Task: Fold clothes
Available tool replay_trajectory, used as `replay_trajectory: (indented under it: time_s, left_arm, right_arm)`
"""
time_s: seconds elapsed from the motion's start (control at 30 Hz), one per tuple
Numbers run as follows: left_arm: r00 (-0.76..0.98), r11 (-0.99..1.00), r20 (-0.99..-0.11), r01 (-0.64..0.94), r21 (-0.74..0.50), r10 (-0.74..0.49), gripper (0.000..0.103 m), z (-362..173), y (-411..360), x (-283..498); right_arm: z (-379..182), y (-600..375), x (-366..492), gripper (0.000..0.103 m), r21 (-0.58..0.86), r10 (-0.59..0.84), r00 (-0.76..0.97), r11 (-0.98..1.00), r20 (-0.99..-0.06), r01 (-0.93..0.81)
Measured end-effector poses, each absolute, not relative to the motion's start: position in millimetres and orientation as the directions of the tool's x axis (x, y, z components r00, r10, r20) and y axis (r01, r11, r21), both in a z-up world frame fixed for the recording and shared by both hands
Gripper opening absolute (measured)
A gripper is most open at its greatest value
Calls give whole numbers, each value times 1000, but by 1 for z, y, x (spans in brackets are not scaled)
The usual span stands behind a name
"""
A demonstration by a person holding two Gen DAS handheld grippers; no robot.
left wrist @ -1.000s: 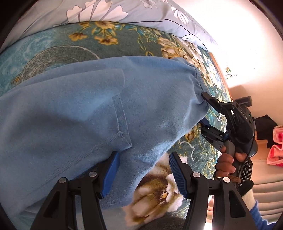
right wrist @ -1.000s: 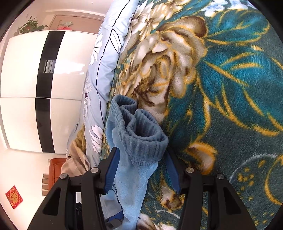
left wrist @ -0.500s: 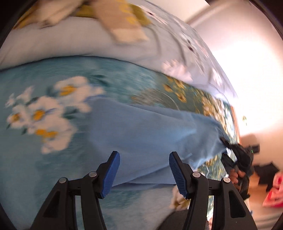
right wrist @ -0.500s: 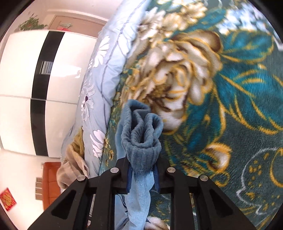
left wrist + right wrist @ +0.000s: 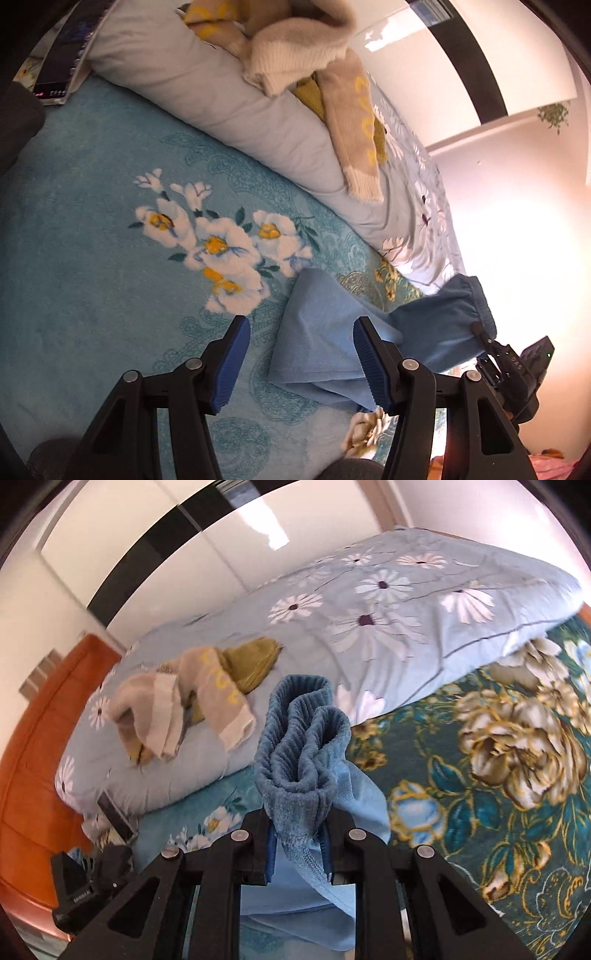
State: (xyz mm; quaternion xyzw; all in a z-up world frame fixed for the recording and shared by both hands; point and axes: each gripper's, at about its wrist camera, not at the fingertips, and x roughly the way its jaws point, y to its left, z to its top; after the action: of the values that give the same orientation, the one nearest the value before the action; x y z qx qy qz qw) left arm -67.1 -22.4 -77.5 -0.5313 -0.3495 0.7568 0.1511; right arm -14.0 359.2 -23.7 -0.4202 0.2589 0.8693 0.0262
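Since a second ago the right gripper [image 5: 297, 853] has clamped its jaws onto the ribbed waistband [image 5: 301, 746] and lifted it, while the left gripper [image 5: 301, 363], which earlier had blue cloth between its spread fingers, has swung away so that only a corner of the garment shows beside it. The right jaws are clenched on the bunched waistband, which stands up in gathered ridges above the blue pads. The left jaws are released and wide apart, with nothing between them; its right finger sits just in front of the cloth. The blue garment [image 5: 325, 339] hangs from the right gripper's hold and trails down onto the teal floral blanket [image 5: 92, 266], its lower end resting there in a loose double layer. Judging by this, the garment is gathered and partly doubled but not laid flat or squared, so smoothing and at least one further fold look left to do. Counted: one blue garment in hand, two grippers, one beige and mustard knitted garment [image 5: 192, 698] heaped unfolded on one pale daisy-print quilt [image 5: 388, 602] behind, and one blanket beneath.
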Motion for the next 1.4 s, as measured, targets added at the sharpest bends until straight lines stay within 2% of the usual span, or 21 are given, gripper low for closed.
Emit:
replay_trajectory:
  time_s: [0.23, 0.37, 0.57, 0.67, 0.73, 0.87, 1.13, 1.23, 1.4]
  left_arm:
    - [-402, -665, -674, 187, -723, 620, 63, -87, -45, -58]
    - [-382, -647, -674, 218, -730, 632, 63, -102, -49, -57]
    - [-337, -652, -686, 227, -724, 645, 63, -120, -39, -58]
    - [-314, -663, -692, 209, -719, 651, 63, -123, -27, -61]
    - [-296, -679, -697, 178, -712, 653, 63, -122, -15, -64]
    - [-260, -705, -693, 61, -707, 673, 63, -114, 18, -74]
    - [-196, -736, -712, -253, -628, 674, 63, -95, 102, -91]
    - [-160, -733, -730, -332, -594, 665, 63, -95, 123, -94]
    - [-84, -728, -760, -369, -577, 645, 62, -109, 141, -99]
  right_arm:
    - [-78, 255, -52, 20, 263, -170, -470, -955, -866, -140]
    - [-112, 211, -58, 21, 174, -158, -361, -985, -919, -13]
    - [-127, 194, -57, 38, 145, -156, -298, -988, -942, 60]
    - [-123, 193, -54, 51, 218, -243, -282, -969, -928, 118]
    - [-118, 199, -50, 52, 296, -328, -270, -943, -905, 154]
    - [-102, 245, -45, 53, 393, -392, -333, -917, -857, 67]
    - [-106, 341, -29, 53, 457, -346, -420, -867, -839, -199]
    - [-114, 350, -24, 53, 464, -349, -415, -859, -841, -217]
    - [-125, 358, -19, 53, 469, -353, -409, -853, -842, -228]
